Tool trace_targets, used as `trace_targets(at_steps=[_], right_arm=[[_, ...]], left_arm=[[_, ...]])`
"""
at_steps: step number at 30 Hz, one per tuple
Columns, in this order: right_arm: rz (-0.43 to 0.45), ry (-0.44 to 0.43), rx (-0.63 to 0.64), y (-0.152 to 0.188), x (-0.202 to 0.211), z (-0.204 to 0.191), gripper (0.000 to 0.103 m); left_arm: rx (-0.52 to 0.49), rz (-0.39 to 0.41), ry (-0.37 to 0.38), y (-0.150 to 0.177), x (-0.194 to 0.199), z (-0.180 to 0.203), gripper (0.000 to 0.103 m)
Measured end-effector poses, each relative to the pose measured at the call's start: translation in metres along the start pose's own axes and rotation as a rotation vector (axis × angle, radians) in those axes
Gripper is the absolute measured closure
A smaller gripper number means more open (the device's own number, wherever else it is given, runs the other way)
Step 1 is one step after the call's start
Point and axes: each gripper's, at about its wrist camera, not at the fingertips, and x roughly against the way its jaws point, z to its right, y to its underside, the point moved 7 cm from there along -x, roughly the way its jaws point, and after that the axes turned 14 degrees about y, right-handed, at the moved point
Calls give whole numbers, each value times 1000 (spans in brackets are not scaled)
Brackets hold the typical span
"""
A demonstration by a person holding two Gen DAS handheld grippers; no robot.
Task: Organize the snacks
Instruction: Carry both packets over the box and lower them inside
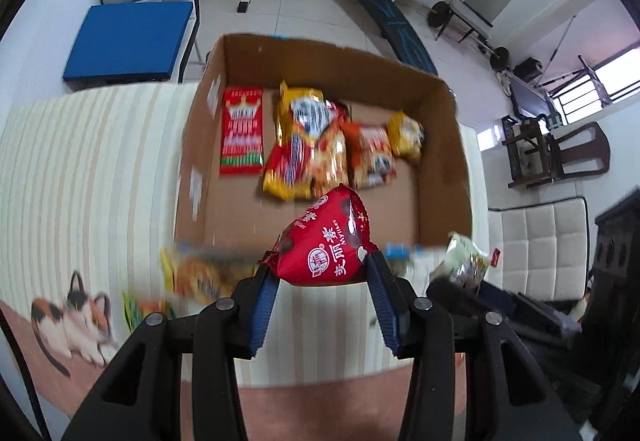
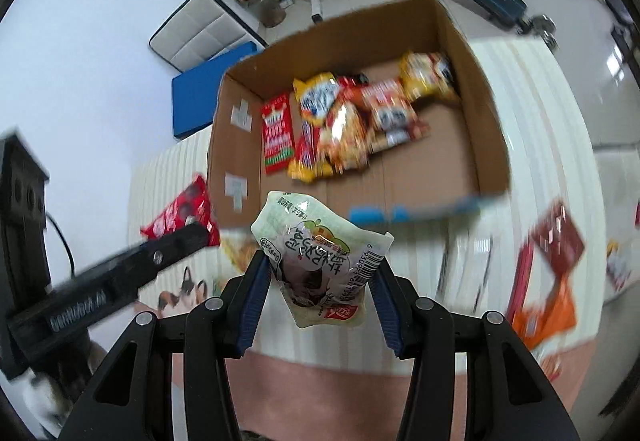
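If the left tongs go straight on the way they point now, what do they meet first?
The left tongs, shut on the red snack bag, point down toward the cardboard box. Probably its near wall or bare floor comes first; depth is unclear.

Ahead of the left gripper's fingers (image 1: pixel 380 273) stands a cardboard box (image 1: pixel 452 145) on a striped mat (image 1: pixel 100 161), with four snack packs (image 1: pixel 308 145) lying side by side inside. A pouch (image 2: pixel 316 261) sits between the right gripper's fingers (image 2: pixel 256 281), before the box.
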Motion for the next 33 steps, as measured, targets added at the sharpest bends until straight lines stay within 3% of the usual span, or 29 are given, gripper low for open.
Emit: trace_targets(at_steps=[6,14,17,19,21,24,31,33], right_arm=[[-61,40,44,-39,-45,-2,50],[-141,55,78,-50,-87,3,49],[-177,35,86,-52,-97,0,39],[-177,40,96,-55,-97,-2,10],[-167,60,105,-59,-95,-2,10],[-150,97,119,-63,-88,-1,9],[-45,156,144,-60,-52,3,7],[-16,147,137,-55,-41,6,7]], left_arm=[[76,-141,11,-37,-55,-23,61],[87,-271,-76,-36,-100,-45,59],[103,-268,-62,-37,-100,-44,59],[100,-260,-60,-40,-97,-41,57],[90,-253,-61,-42,-91,-37,46],[78,-237,-51,-45,-82,-30,19],[-10,-119,-101,-48,-44,-8,13],[-43,-15,-142,-43,-22,1,13]])
